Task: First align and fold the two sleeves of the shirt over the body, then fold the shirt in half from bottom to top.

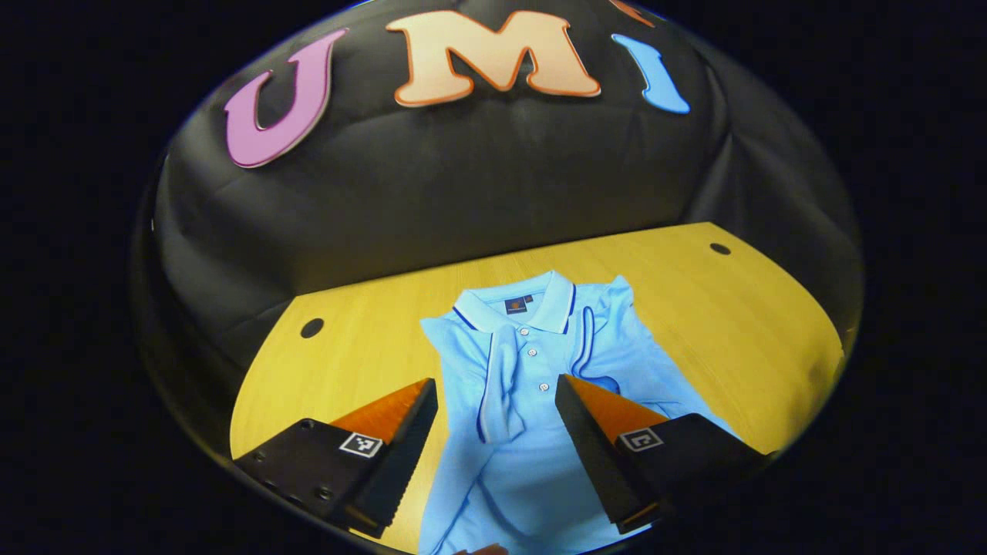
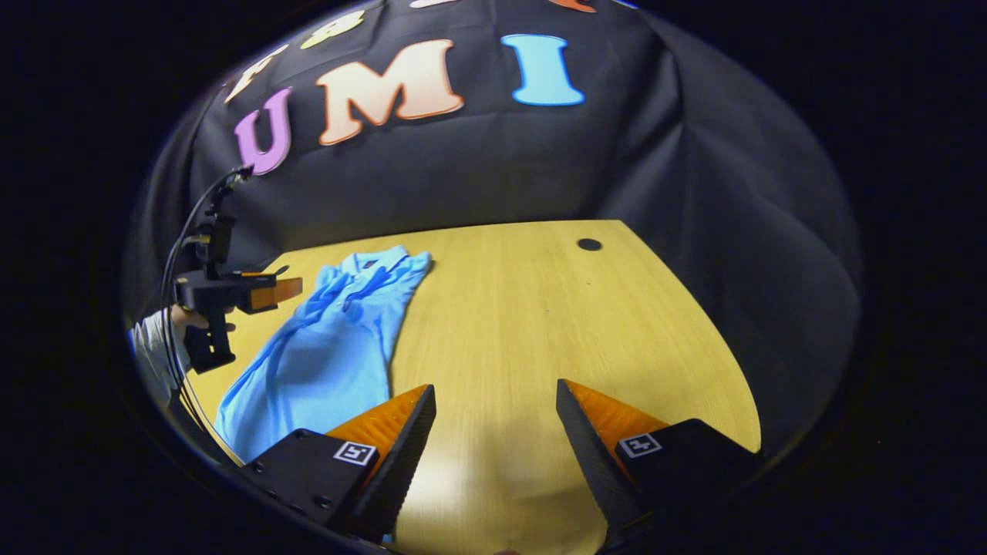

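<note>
A: Start at the jaws. The left gripper (image 1: pixel 496 389) has its jaws spread apart with nothing between them, hanging above the shirt (image 1: pixel 532 385). The right gripper (image 2: pixel 493 395) is spread the same way over bare table (image 2: pixel 540 308), holding nothing.

B: And the shirt?

A: It is a light blue polo lying collar (image 1: pixel 515 307) toward the booth's wall, buttons up, on the wooden table. In the left gripper view both sleeves (image 1: pixel 501 381) seem folded in over the body, which now reads as a narrow strip. So I judge the sleeve stage done; the bottom-to-top fold is left. The hem is hidden low in that view.

B: Room to work?

A: Plenty. In the right gripper view the shirt sits left of its fingers, well apart from them, with open tabletop to the far edge and a cable hole (image 2: pixel 590 244) near the back. The left gripper, in a person's hand (image 2: pixel 185 317), hovers beside the shirt's left edge.
</note>
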Available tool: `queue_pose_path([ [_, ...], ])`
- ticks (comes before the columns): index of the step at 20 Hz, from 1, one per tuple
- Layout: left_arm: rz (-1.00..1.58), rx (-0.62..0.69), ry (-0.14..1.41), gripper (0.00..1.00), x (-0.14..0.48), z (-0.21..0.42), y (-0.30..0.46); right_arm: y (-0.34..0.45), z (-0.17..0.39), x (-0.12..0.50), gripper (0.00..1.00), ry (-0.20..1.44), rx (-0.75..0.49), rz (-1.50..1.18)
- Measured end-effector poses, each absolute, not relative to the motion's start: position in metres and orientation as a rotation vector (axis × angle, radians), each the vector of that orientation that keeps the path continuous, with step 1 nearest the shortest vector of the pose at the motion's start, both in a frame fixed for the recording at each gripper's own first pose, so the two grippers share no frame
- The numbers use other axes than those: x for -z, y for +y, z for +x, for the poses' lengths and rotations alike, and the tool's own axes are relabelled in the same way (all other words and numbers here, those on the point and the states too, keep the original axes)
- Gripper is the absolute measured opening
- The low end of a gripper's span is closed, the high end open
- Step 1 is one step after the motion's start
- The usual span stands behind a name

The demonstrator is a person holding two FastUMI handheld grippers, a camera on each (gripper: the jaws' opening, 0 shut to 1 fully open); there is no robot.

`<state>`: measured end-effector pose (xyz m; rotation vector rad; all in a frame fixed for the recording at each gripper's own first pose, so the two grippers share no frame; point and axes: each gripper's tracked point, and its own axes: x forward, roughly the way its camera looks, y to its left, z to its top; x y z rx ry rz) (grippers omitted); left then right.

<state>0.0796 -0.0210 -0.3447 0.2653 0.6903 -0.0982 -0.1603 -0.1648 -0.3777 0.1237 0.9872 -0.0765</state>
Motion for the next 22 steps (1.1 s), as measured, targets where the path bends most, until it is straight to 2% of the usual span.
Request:
queue_pose_path([
  [1,0.268,0.092,0.666,0.95,0.332,0.065,-0.015,-0.155,-0.164,0.378,0.94,0.987,0.034,0.113],
  [3,0.277,0.083,0.622,0.95,0.307,0.031,-0.004,-0.134,-0.173,0.377,0.98,0.983,-0.030,0.099],
  [5,0.290,0.079,0.618,0.95,0.293,-0.005,0.007,-0.111,-0.183,0.372,0.94,0.979,-0.058,0.111],
  [6,0.298,0.081,0.624,0.95,0.290,-0.024,0.011,-0.099,-0.188,0.368,0.98,0.973,-0.067,0.123],
  [8,0.301,0.104,0.629,0.95,0.286,-0.056,0.017,-0.079,-0.201,0.362,0.98,0.966,-0.076,0.122],
  [13,0.263,0.157,0.697,0.96,0.301,-0.134,0.044,-0.044,-0.261,0.362,0.98,1.013,-0.057,0.066],
  [14,0.260,0.158,0.715,0.95,0.307,-0.147,0.051,-0.038,-0.273,0.364,0.94,1.029,-0.055,0.057],
  [16,0.255,0.156,0.756,0.96,0.320,-0.174,0.065,-0.028,-0.294,0.367,0.98,1.052,-0.051,0.044],
  [18,0.247,0.153,0.797,0.96,0.334,-0.199,0.075,-0.023,-0.311,0.372,0.94,1.074,-0.038,0.033],
  [22,0.263,0.160,0.860,0.96,0.360,-0.233,0.087,-0.014,-0.330,0.382,0.98,1.109,-0.024,0.021],
])
